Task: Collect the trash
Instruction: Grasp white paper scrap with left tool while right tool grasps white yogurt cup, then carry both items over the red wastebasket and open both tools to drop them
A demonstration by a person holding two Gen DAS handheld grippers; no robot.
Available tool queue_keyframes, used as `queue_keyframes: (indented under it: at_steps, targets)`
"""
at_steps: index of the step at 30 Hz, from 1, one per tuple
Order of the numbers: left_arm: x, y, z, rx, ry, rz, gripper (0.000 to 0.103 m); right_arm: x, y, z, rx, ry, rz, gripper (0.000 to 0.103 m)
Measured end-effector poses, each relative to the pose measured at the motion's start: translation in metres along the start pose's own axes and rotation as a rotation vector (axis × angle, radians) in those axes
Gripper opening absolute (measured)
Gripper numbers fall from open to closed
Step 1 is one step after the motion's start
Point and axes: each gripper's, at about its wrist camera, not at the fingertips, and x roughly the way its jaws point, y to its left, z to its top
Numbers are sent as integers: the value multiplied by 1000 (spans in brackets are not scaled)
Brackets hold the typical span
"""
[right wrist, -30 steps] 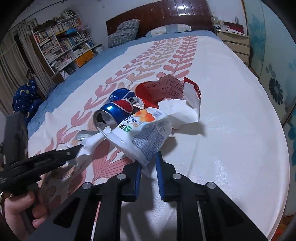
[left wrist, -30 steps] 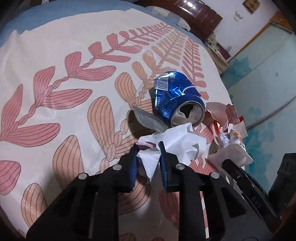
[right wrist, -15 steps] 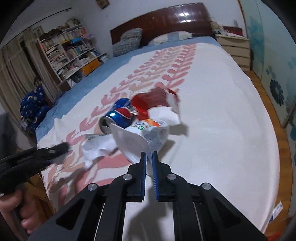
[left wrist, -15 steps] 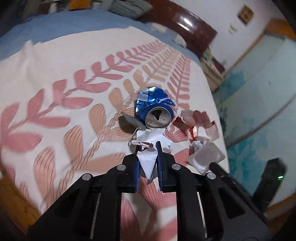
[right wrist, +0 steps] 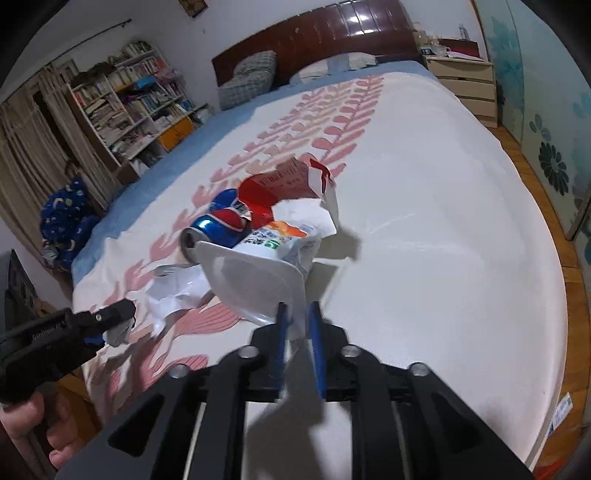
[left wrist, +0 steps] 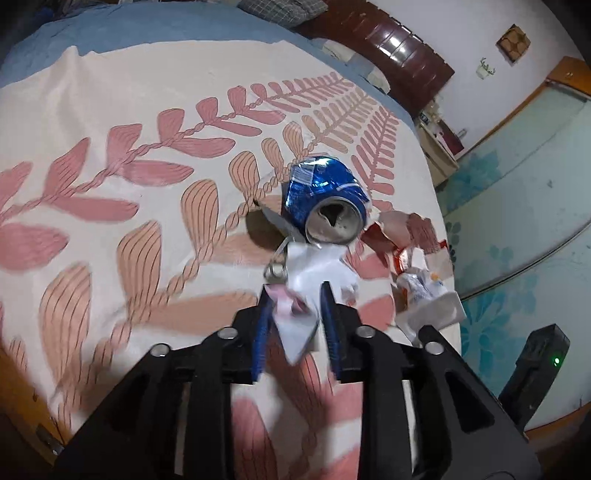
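A pile of trash lies on the bed. My left gripper (left wrist: 295,291) is shut on a crumpled white paper (left wrist: 306,280), which also shows in the right wrist view (right wrist: 173,295). Beyond it lies a crushed blue can (left wrist: 325,195), open end toward me, with a grey foil scrap beside it. My right gripper (right wrist: 297,306) is shut on the rim of a white plastic cup (right wrist: 258,280) with a printed label, lifted off the sheet. A torn red and white carton (right wrist: 291,184) lies behind it, next to the blue can (right wrist: 218,229).
The bedspread (left wrist: 110,166) is white with pink leaf prints. A dark headboard (right wrist: 332,33), pillows and a nightstand (right wrist: 465,85) stand at the far end. A bookshelf (right wrist: 129,107) is on the left. Wooden floor (right wrist: 576,277) runs along the right.
Both grippers have pulled back from the pile, each with its piece. The paper and the cup have come away from the can.
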Motion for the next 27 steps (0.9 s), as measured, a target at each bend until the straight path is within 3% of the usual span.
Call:
queue_keyframes:
  at_steps: [1,3,6,9,22,24,25,27]
  targets:
    - [6,1,5,3,5,2,40,4,0,3,3,-2,2,28]
    - [19,3,13,2,26,-5,42,12,2,7,3,3,14,28]
    - [33,1,19,21,66,12,42,21,6,9,-13,23,17,14]
    - [40,-2,17,38,94,24,42,23,7,11,-10,21,26,12]
    - [12,7,-2,55,121,27,38,18,4,8,-6,-11,48,12]
    - [11,12,-3,48,118,6,30,11,2,7,2,-44,56,12]
    - [11,16,-2,38,116,6,17,7,3,6,-1,-53,63,12]
    - [7,25,-1,-10,101,-10,13,0,3,4,-7,-63,67,12]
